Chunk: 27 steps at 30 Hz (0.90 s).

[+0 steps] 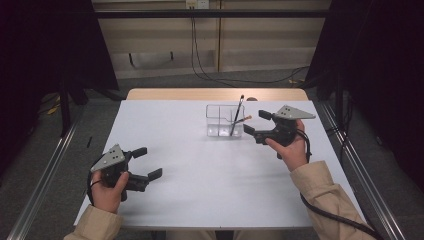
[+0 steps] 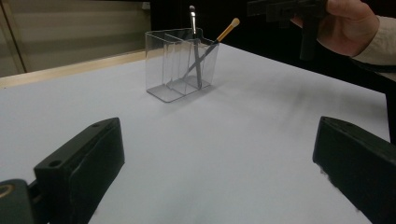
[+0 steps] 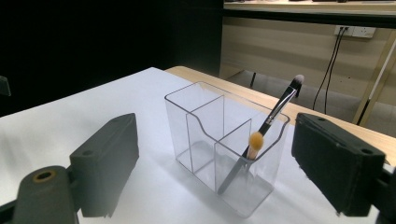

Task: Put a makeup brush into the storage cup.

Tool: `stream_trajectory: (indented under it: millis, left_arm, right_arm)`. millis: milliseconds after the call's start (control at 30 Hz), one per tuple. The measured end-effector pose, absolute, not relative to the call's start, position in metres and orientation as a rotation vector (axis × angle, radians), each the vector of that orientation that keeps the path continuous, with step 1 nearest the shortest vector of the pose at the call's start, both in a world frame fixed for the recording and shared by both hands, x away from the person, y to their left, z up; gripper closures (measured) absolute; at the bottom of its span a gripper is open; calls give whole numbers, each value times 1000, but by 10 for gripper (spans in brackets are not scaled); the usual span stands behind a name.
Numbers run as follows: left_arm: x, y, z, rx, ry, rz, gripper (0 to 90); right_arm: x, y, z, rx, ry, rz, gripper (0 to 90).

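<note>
Just beside right gripper: organizer

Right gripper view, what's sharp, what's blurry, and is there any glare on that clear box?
Right gripper view: the clear organizer and its brushes are sharp, the near jaws soft, with faint sheen on the walls. Left gripper view: the organizer is crisp, the jaws blurred. High view: even light, dark surroundings.

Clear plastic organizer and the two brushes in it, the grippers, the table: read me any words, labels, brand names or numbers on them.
None to read.
Clear plastic organizer: bare walls, no label.
Black-handled brush and tan-tipped brush: no print legible on the handles.
Left gripper and right gripper: no markings show on the jaws or grey plates.
White table: blank.
</note>
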<state>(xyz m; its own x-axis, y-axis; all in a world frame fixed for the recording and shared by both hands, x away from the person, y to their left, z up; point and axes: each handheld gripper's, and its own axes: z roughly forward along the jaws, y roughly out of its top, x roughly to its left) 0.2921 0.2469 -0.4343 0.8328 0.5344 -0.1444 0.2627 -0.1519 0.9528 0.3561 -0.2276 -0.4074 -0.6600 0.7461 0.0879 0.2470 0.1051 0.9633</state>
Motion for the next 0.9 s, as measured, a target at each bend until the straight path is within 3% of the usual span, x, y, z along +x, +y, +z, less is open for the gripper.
stream_trajectory:
  millis: [900]
  left_arm:
    - [291, 248, -433, 1746, 616, 270, 21]
  right_arm:
    - [339, -240, -416, 973, 1978, 1585, 117]
